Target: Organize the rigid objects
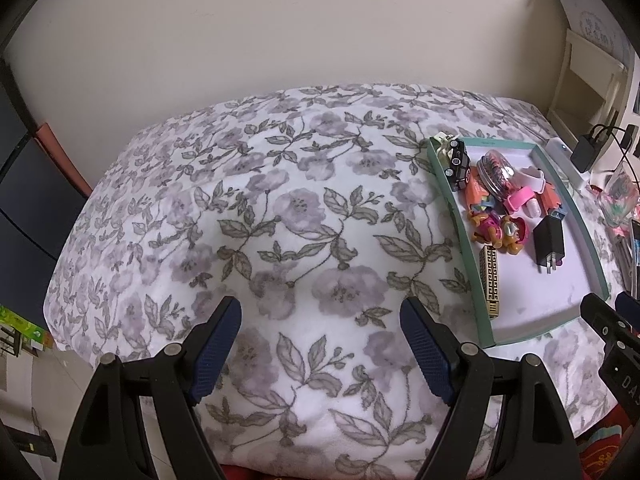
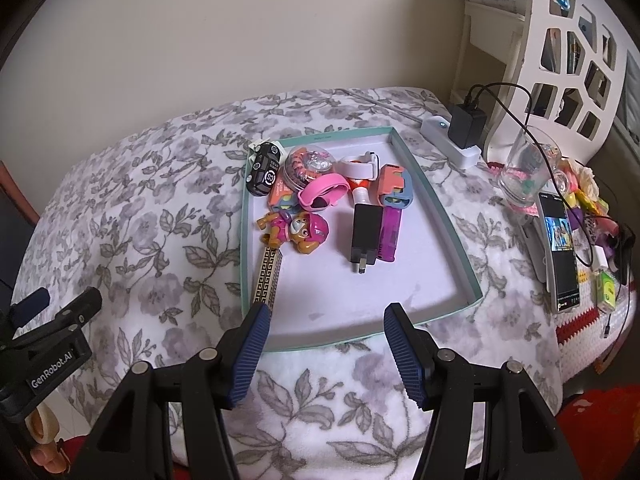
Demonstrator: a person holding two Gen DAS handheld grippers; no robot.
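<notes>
- Right wrist view: the right gripper (image 2: 324, 354) hangs with its blue-padded jaws parted about halfway and nothing between them, just above the near rim of the shallow teal-edged cardboard tray (image 2: 436, 200).
- Left wrist view: the left gripper (image 1: 320, 354) stands wider open, also empty, over bare flowered blanket (image 1: 280, 200) to the left of the tray.
- Nearest the right gripper, a long black-and-gold patterned bar (image 2: 267, 278) lies along the tray's left wall, running from near to far.
- Past it sit a pink toy puppy figure (image 2: 298, 230), a black wall plug adapter (image 2: 366, 236) with its prongs pointing near, and a purple translucent lighter-shaped piece (image 2: 390, 236) touching the adapter's right side.
- At the far end are piled a black toy car (image 2: 264, 168) on the far left corner, a clear round case of coloured bits (image 2: 306, 166), a pink band (image 2: 324, 192), and a white band (image 2: 360, 166).
- Judgement: the loose hard items all appear gathered in the tray and none is left on the blanket nearby, so the task looks at or close to its end; at most, neatening the far heap remains.
- A phone (image 2: 560, 248) and a glass jar (image 2: 528, 168) sit to the right, outside the tray.
</notes>
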